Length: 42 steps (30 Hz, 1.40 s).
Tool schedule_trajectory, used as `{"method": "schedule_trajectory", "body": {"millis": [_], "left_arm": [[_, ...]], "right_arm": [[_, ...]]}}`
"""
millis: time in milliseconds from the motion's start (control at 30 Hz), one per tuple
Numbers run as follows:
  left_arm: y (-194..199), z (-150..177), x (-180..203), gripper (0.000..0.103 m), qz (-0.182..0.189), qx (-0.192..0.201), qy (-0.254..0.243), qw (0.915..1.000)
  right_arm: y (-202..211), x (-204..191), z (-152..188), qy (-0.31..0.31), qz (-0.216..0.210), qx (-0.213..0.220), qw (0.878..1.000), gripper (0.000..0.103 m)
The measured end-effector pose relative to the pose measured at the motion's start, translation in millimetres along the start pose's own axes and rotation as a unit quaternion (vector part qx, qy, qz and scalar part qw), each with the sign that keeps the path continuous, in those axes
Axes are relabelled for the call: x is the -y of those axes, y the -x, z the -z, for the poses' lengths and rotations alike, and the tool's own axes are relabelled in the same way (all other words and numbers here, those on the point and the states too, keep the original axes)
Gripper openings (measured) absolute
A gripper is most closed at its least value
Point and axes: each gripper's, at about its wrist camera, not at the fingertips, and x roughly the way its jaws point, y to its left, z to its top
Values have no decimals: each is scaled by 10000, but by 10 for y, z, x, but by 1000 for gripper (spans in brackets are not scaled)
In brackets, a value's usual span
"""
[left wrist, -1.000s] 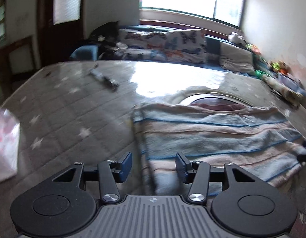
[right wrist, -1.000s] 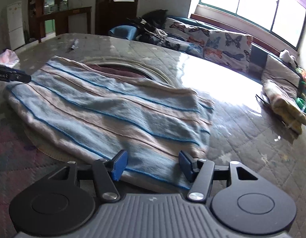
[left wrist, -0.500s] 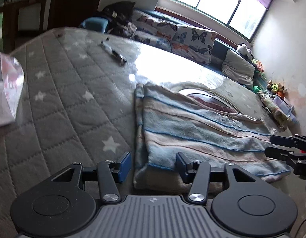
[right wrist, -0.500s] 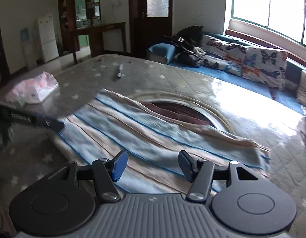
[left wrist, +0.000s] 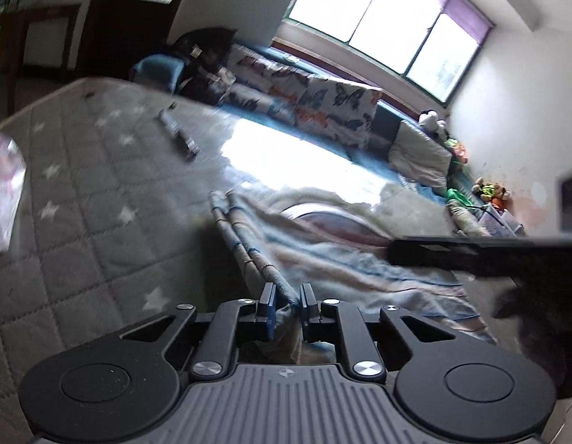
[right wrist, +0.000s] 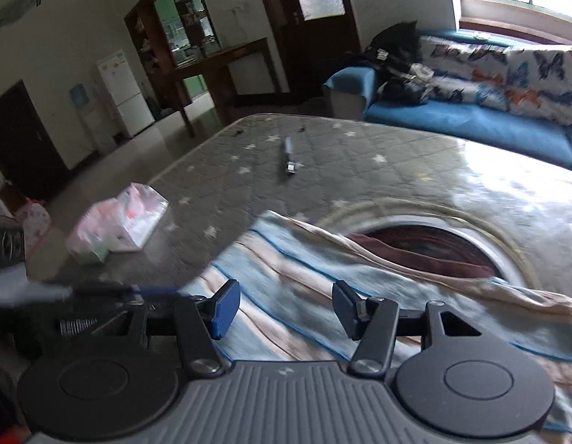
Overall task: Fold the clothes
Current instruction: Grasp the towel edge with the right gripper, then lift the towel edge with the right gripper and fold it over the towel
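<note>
Currently we hold the left gripper (left wrist: 287, 305) low and tilted, its 2 fingers pinched onto the near corner of the striped blanket (left wrist: 323, 255), which lies spread on the quilted mattress (left wrist: 82, 199). Our right gripper (right wrist: 286, 309) hovers over the blanket's middle, fingers wide apart, holding nothing.

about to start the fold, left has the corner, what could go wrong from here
The left gripper pinches only a thin bunched corner of the striped sweater, so it may slip out when pulled. The right gripper hangs open over the cloth, gripping nothing, so a one-sided lift could drag the sweater crooked across the quilted mattress.
</note>
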Motion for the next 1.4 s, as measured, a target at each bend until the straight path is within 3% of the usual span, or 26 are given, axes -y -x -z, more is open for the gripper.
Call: {"method": "schedule_trajectory", "body": {"millis": [400,667,1000,1100,1133,1200,1267,1333,1400], "left_arm": [[-117,-2,378,12,293,31,-348,9990],[-111,32,220,12,165,-6,-167,9997],[-168,58,308,10,419,-7,-148,9990],[-181,80,334,11,500,-45,-189,9986],[-179,88,337,13,535,-73,-201,9983],[-150,109,337,15,632,-81,-261,9976],[-81,139,335,27,771,-57,-381,9963],[37,167,333,42,1030,67,-556,9931],[155,194,331,51,1276,192,-730,9889]], "right_arm": [[-685,-180,-298,-30,-520,-822,9953,57],[-913,-243,-342,72,-483,-1118,9925,57],[-1177,-545,-390,957,241,-1750,9796,55],[-1209,-578,-387,1161,426,-1882,9743,36],[-1199,-567,-376,1174,441,-1873,9743,28],[-1155,-522,-347,1129,412,-1791,9765,25],[-1074,-463,-336,1018,289,-1650,9806,17],[-962,-391,-324,880,208,-1466,9851,14],[-834,-302,-300,738,181,-1263,9891,12]]}}
